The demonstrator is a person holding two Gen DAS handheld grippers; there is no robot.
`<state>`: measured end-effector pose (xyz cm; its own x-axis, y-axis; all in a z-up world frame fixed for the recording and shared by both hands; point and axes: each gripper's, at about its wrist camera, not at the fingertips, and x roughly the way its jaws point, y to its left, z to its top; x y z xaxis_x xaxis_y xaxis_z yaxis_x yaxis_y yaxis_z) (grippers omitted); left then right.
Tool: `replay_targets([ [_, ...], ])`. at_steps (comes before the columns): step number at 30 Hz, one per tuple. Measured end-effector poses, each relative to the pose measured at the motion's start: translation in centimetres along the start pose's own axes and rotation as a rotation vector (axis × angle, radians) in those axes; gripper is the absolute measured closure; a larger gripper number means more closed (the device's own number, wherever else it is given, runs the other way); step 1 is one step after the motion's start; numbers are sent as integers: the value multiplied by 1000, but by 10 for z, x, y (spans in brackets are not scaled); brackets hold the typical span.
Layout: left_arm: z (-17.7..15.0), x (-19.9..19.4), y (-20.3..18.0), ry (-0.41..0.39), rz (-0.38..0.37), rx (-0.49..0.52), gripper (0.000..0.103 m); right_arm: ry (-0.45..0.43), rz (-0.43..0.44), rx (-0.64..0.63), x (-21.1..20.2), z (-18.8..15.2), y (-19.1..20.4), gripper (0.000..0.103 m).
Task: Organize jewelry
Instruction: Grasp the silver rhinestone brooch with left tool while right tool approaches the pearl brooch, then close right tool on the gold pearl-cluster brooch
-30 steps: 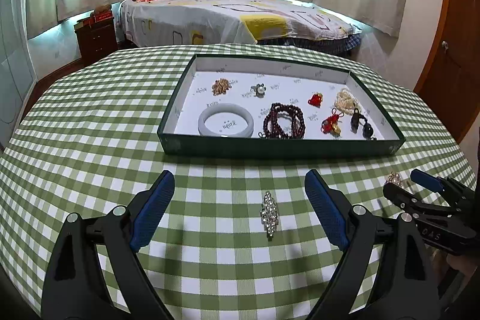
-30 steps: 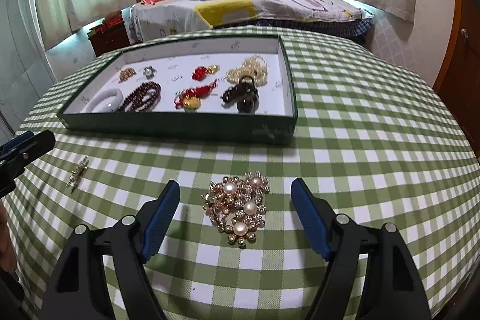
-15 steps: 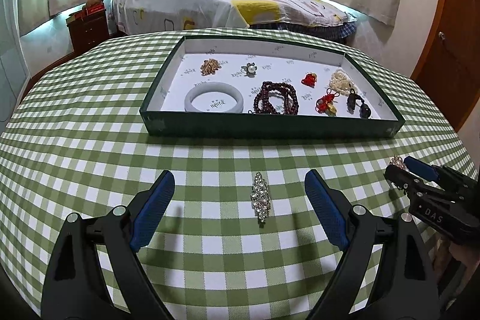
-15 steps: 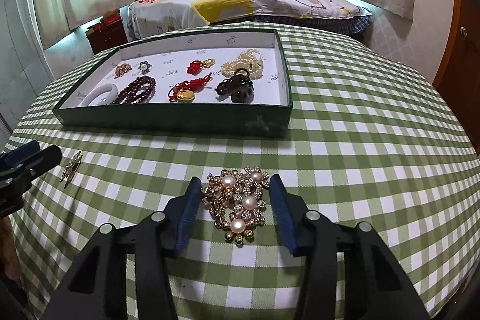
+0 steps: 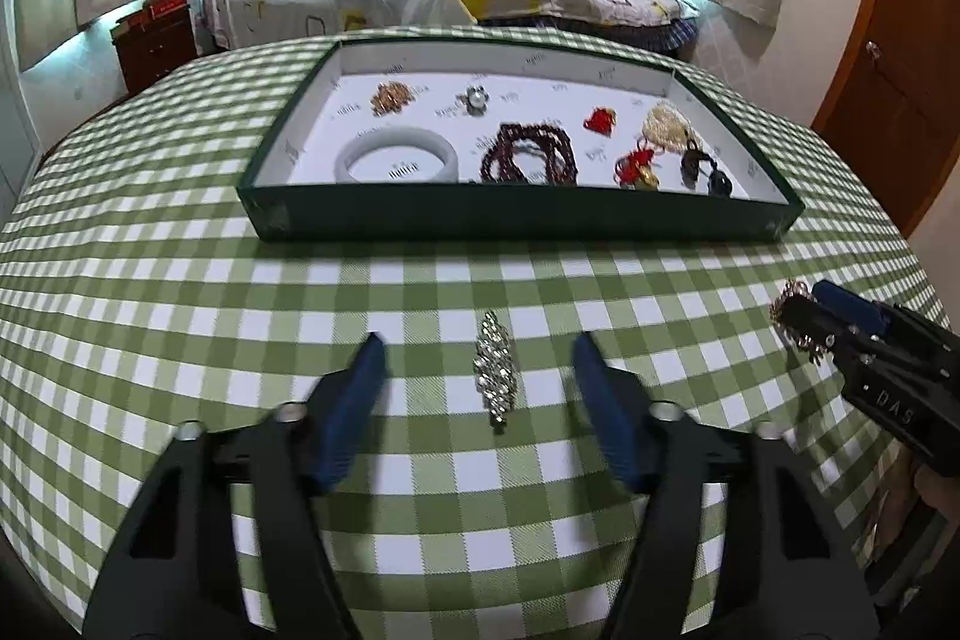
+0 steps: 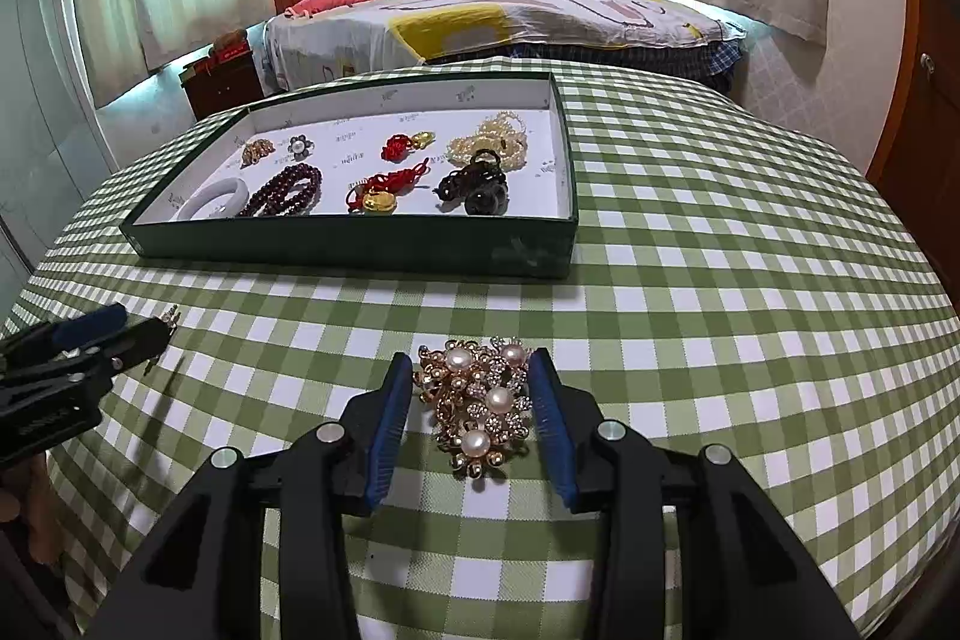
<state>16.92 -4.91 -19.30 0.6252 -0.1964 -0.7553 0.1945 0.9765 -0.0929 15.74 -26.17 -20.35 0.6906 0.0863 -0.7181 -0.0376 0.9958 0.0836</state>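
Observation:
A slim rhinestone brooch (image 5: 495, 370) lies on the green checked cloth between the pads of my left gripper (image 5: 477, 343). Its jaws are closing, with a gap to the brooch on each side. A gold brooch with pearls (image 6: 480, 400) lies on the cloth inside my right gripper (image 6: 471, 358). Those jaws are closing too, and the blue pads (image 6: 549, 412) sit against its two sides. A dark green tray (image 5: 522, 217) with a white floor stands behind. It holds a white bangle (image 5: 396, 154), dark red beads (image 5: 528, 154), red knots, pearls and a black clip.
The round table's edge curves away close on both sides. My right gripper (image 5: 804, 307) shows at the right of the left wrist view, and my left gripper (image 6: 120, 334) at the left of the right wrist view. A bed, curtains and a wooden door lie beyond.
My left gripper has sunk towards the cloth and its jaws have narrowed around the rhinestone brooch. My right gripper's jaws have gone from wide apart to against the pearl brooch.

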Motion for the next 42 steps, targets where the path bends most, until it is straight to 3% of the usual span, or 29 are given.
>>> replay_targets([
  [8, -2, 5, -3, 14, -23, 21, 87, -2, 13, 3, 0, 0, 1, 63],
  [20, 0, -5, 0, -15, -26, 18, 89, -15, 19, -14, -6, 1, 7, 63],
  [21, 1, -7, 1, -22, -25, 18, 89, -19, 21, -16, -7, 1, 7, 64],
  [22, 1, -9, 1, -27, -24, 18, 89, -22, 28, -19, -8, 2, 8, 83],
  [29, 5, -13, 1, -39, -24, 17, 89, -5, 26, -32, -6, 1, 11, 93],
  [35, 4, -13, 2, -39, -26, 15, 89, 7, 41, -31, -6, 1, 10, 95],
  [36, 4, -13, 3, -40, -27, 15, 89, 0, 40, -23, -7, 1, 10, 94],
  [37, 4, -13, 3, -40, -26, 15, 89, -4, 42, -12, -8, 0, 9, 83],
  [38, 4, -13, 3, -40, -26, 14, 89, -2, 42, -7, -8, 0, 9, 60],
  [39, 4, -12, 3, -39, -26, 13, 89, -11, 32, -2, -8, 0, 8, 49],
  [40, 4, -12, 3, -38, -26, 13, 90, -22, 23, 1, -10, -1, 8, 43],
  [42, 3, -13, 4, -37, -27, 11, 90, -14, 23, -2, -8, 0, 8, 43],
])
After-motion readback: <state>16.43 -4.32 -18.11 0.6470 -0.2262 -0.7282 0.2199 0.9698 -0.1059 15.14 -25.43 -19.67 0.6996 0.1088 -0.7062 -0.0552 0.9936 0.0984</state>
